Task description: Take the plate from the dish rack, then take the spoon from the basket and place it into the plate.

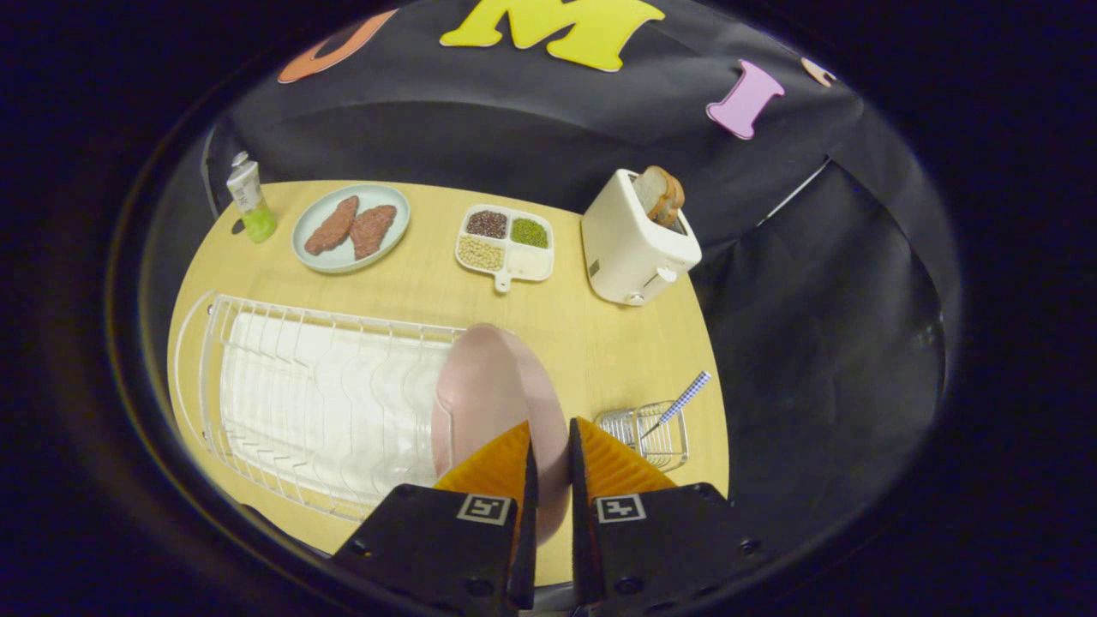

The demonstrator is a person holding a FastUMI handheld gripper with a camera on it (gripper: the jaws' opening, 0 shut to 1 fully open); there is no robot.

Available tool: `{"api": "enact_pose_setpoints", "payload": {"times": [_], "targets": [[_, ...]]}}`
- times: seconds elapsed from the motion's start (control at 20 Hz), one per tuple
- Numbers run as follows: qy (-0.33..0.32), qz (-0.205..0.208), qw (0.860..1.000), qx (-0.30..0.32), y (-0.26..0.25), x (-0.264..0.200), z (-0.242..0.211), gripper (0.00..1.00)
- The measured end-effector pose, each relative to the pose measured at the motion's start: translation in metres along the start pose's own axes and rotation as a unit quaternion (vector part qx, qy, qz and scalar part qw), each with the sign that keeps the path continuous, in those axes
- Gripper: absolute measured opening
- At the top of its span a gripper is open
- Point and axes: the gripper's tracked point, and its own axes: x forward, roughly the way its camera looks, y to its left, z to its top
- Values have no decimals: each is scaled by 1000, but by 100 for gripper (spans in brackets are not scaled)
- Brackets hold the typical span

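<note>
The gripper point(548, 441) is reaching down over the right end of the wire dish rack point(283, 403), and its two fingers are closing on the rim of a pink plate point(484, 381). The plate is standing on edge, tilted a little, at that end of the rack, and its rim is running straight into the narrow gap between the fingers point(493, 467), one pad lying on each face. Both fingers look to be pressing on it, so the tool is gripping the plate.

The rack is sitting on a white drip tray point(317, 394) on a round, light wooden table point(591, 343). Just to the right of the fingers a small wire basket point(651, 433) is resting near the table's edge, and a spoon point(681, 401) with a blue-and-white checked handle is leaning out of it, its handle pointing up and away to the right; its bowl is hidden down in the wires.

Beyond the rack, across the table, a pale blue plate point(347, 257) is carrying two reddish-brown meat patties point(351, 227). A small green-and-white bottle point(250, 199) is standing to its left. A white four-compartment dish point(506, 242) of grains and beans is lying further right, and a white toaster point(632, 244) with a slice of bread point(662, 194) poking out is standing near the far right edge.
</note>
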Motion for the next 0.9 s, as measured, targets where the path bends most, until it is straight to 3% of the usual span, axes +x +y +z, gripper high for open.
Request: {"api": "enact_pose_setpoints", "payload": {"times": [0.2, 0.4, 0.75, 0.9], "targets": [[-27, -49, 998, -21, 3, -19, 3, 20], [-96, -123, 988, 7, -8, -40, 21, 20], [-167, -71, 983, 13, 9, -81, 12, 15], [-184, -11, 983, 24, 12, -88, -2, 15]]}}
